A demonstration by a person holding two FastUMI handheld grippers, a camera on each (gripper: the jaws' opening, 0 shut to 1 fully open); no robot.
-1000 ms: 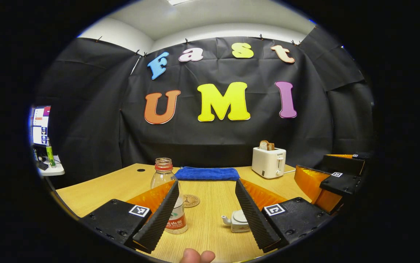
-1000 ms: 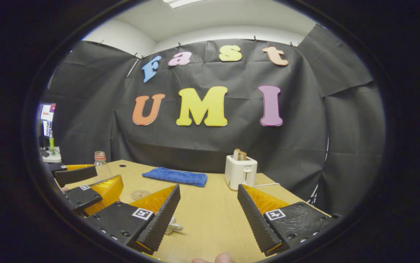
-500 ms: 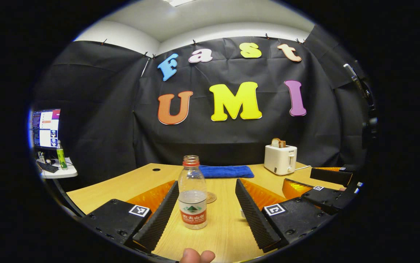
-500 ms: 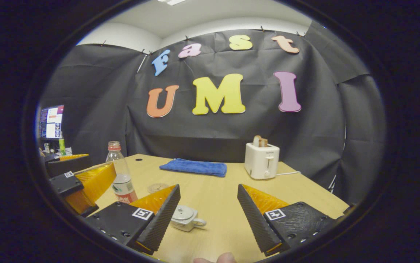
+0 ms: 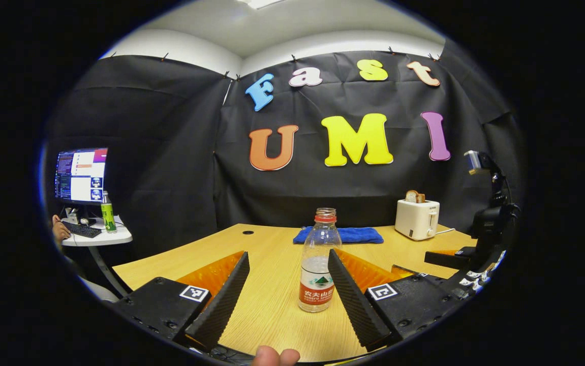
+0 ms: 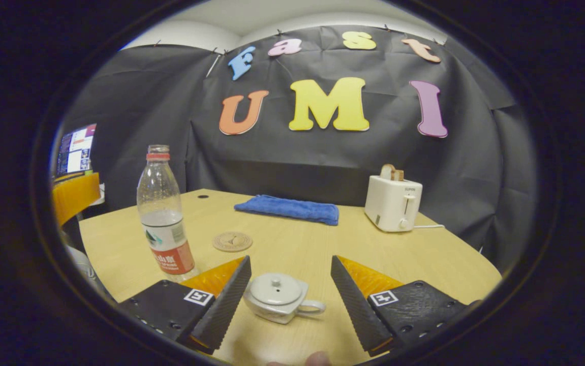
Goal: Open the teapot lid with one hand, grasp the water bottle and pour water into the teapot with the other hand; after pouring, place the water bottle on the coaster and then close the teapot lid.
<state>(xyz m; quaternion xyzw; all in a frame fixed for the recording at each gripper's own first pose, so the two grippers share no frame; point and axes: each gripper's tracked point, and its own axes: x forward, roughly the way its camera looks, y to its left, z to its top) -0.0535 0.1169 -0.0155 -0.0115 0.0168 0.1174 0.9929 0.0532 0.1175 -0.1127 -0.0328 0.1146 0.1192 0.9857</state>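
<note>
In the left gripper view, at the far left, a monitor (image 5: 81, 174) stands on a small white side table (image 5: 100, 237) with a green bottle (image 5: 107, 212) beside it, and a person's hand (image 5: 60, 231) rests at a keyboard (image 5: 83, 230) there. Further right, the left claw (image 5: 288, 325) hangs above the wooden surface (image 5: 267, 305) with its two fingers spread wide, gripping nothing. The water bottle (image 5: 319, 260) stands upright and uncapped between those fingers, nearer the right one; whether it touches that finger cannot be told. It is partly filled with water. Behind it a folded blue towel (image 5: 339, 235) lies near the far edge of the surface, and further right a white toaster (image 5: 417, 218) holds a slice of bread (image 5: 414, 196). At the right edge, part of the other claw and its mount appear.

In the right gripper view, the water bottle (image 6: 162, 213) stands at the left, upright on the surface (image 6: 414, 254). Right of it, a round coaster (image 6: 232, 241) lies flat, well apart from the bottle, with nothing on it. The right claw (image 6: 288, 328) is released, its fingers wide apart. The white teapot (image 6: 279, 297) sits on the surface between them, closer to the left finger, with its lid (image 6: 275, 288) on and its handle pointing right. Neither finger presses on it. Behind lie the blue towel (image 6: 289, 208) and, to the right, the toaster (image 6: 393, 203).
</note>
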